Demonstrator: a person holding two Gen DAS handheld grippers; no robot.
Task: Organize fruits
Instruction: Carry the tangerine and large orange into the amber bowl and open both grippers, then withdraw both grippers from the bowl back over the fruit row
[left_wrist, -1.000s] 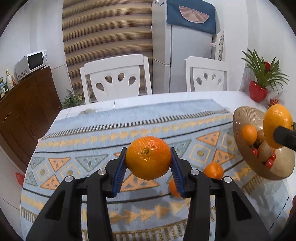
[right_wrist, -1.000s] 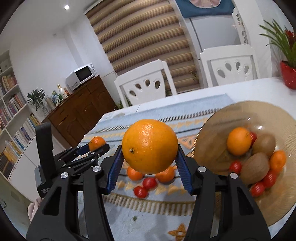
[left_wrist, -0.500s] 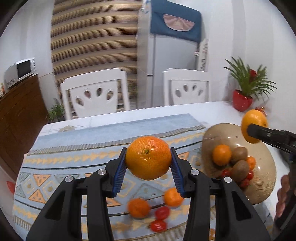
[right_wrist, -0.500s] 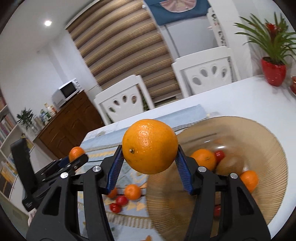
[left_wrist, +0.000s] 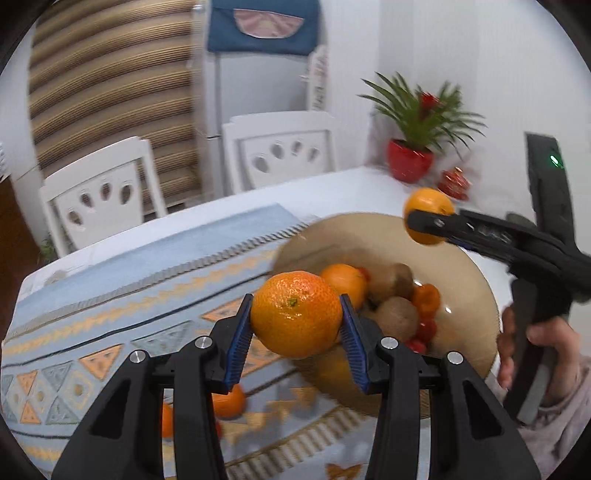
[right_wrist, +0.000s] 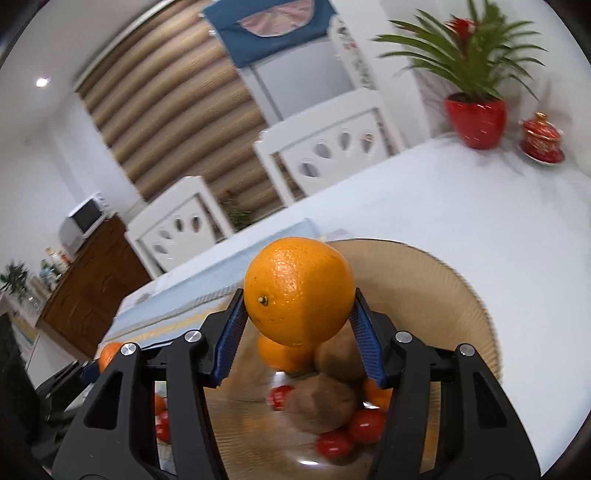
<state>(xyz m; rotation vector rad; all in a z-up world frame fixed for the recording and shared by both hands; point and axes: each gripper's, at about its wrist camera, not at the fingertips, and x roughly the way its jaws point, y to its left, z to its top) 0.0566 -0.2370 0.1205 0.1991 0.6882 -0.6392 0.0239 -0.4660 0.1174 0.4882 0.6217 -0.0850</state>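
White table (right_wrist: 461, 229), smooth top, partly covered by a woven runner (left_wrist: 110, 314) in pale blue with orange and grey triangles and a fringed edge. On it, at the runner's end, a wide shallow bowl (left_wrist: 476, 295), tan, finely ribbed at the rim, glossy inside. In the bowl: an orange, fuzzy brown kiwis (right_wrist: 321, 406), small glossy red tomatoes (right_wrist: 365, 424). Loose on the runner, a small tangerine (left_wrist: 229, 402), blurred.

Left gripper (left_wrist: 297, 332): black plastic frame, blue ridged pads, clenched on a mandarin (left_wrist: 295, 314), pebbled skin, slightly flattened, held in the air at the bowl's near edge.

Right gripper (right_wrist: 297, 325): same build, clamped on a larger orange (right_wrist: 299, 290), round, dimpled skin, held above the bowl's fruit. A hand (left_wrist: 543, 354) grips its handle.
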